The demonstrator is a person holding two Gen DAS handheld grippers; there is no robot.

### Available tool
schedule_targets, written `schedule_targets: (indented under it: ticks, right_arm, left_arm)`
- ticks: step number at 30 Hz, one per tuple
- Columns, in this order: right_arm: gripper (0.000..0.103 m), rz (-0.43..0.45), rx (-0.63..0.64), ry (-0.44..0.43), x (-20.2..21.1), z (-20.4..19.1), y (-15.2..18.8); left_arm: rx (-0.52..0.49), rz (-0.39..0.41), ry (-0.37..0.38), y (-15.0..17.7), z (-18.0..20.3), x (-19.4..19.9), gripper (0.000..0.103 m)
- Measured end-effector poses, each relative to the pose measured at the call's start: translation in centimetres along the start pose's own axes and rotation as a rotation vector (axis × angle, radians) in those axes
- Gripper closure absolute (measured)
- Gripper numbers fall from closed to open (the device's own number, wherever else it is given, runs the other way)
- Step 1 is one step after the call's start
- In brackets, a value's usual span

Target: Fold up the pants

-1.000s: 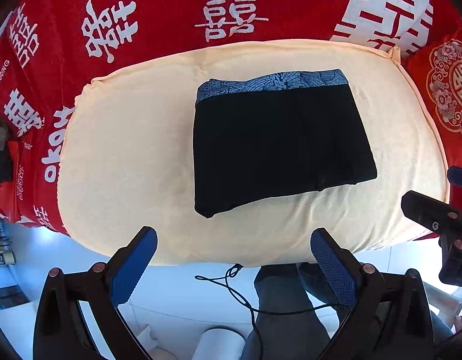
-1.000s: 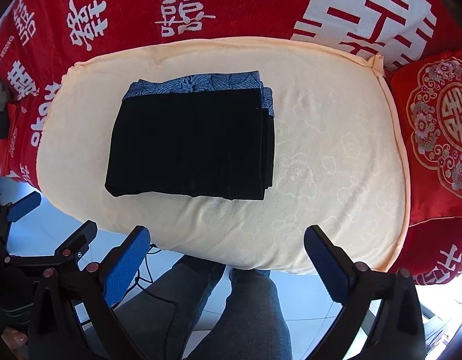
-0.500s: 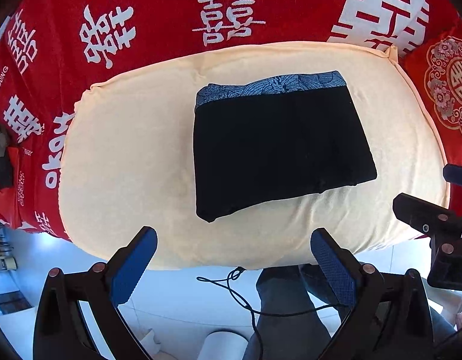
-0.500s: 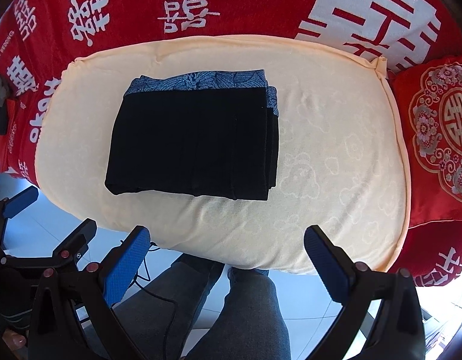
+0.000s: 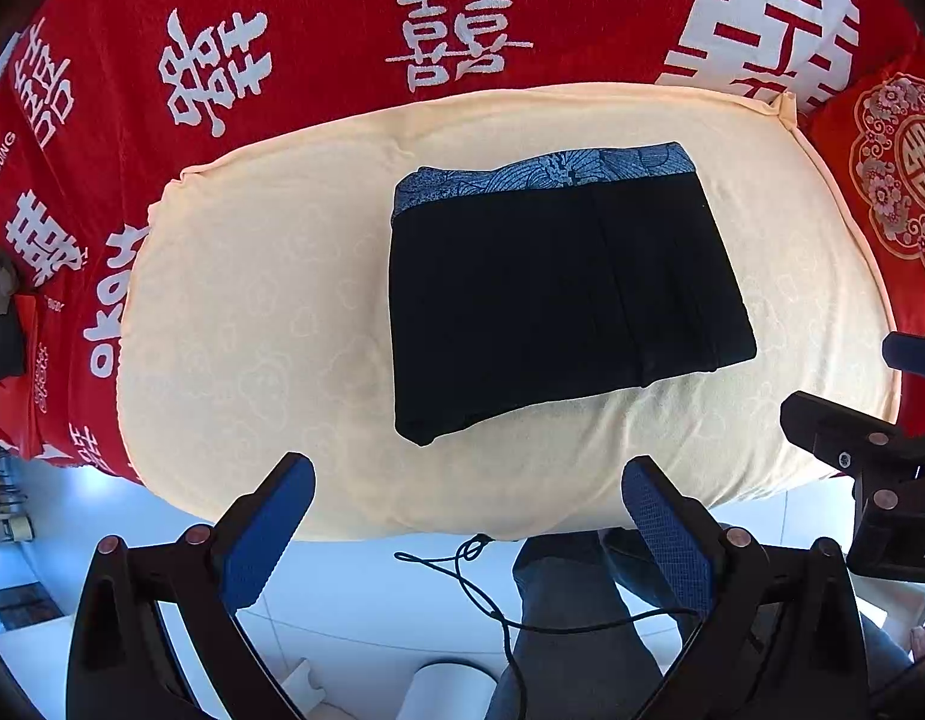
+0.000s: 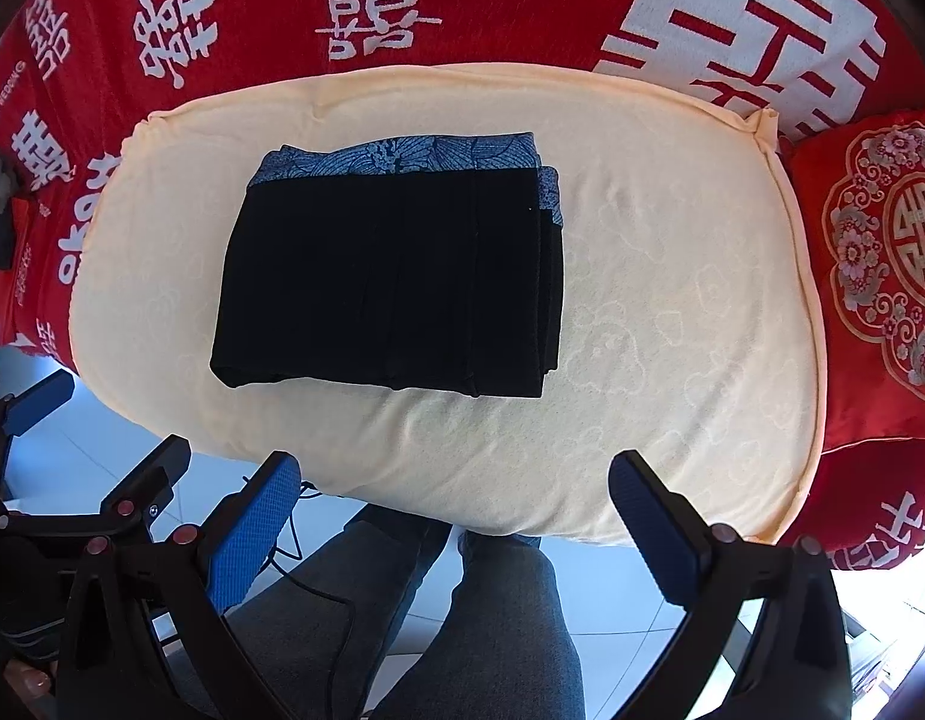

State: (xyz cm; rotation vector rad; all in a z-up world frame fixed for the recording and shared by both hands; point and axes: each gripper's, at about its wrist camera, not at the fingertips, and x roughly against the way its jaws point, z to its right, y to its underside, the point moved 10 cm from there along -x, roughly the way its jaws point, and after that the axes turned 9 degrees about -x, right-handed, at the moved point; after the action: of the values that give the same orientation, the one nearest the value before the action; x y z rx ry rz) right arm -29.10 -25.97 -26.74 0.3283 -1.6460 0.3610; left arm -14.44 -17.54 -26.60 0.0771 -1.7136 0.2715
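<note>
The black pants with a blue patterned waistband (image 5: 558,294) lie folded into a compact rectangle on the cream-yellow terry towel (image 5: 252,312), which is spread over the red bedcover printed with white characters (image 5: 318,30). In the left wrist view the folded stack sits toward the towel's far right portion, the waistband along its far edge and the near left corner pointing toward the towel's near edge. In the right wrist view the same pants (image 6: 390,276) sit left of the middle of the towel (image 6: 672,312), with several stacked layers showing along the right side of the bundle. The fabric lies flat with no loose leg trailing out.

The left gripper (image 5: 465,531) hangs off the near edge of the towel, its two blue-padded fingers (image 5: 270,531) spread wide with nothing between them, well apart from the pants. The right gripper (image 6: 450,531) is likewise beyond the near edge, fingers (image 6: 654,534) spread wide and empty, not touching cloth.

A red embroidered cushion with a round floral medallion (image 6: 882,264) rests against the towel's right edge. Below the grippers are the person's legs in grey trousers (image 6: 474,618), a thin black cable (image 5: 480,588) and a pale tiled floor (image 5: 354,600).
</note>
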Motion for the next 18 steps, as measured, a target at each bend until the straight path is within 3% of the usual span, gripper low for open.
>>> schedule_targets:
  ticks: [18]
  right_arm:
    - [0.000, 0.001, 0.009, 0.002, -0.11, -0.31, 0.09]
  left_arm:
    - [-0.011, 0.010, 0.006, 0.08, 0.21, 0.21, 0.000]
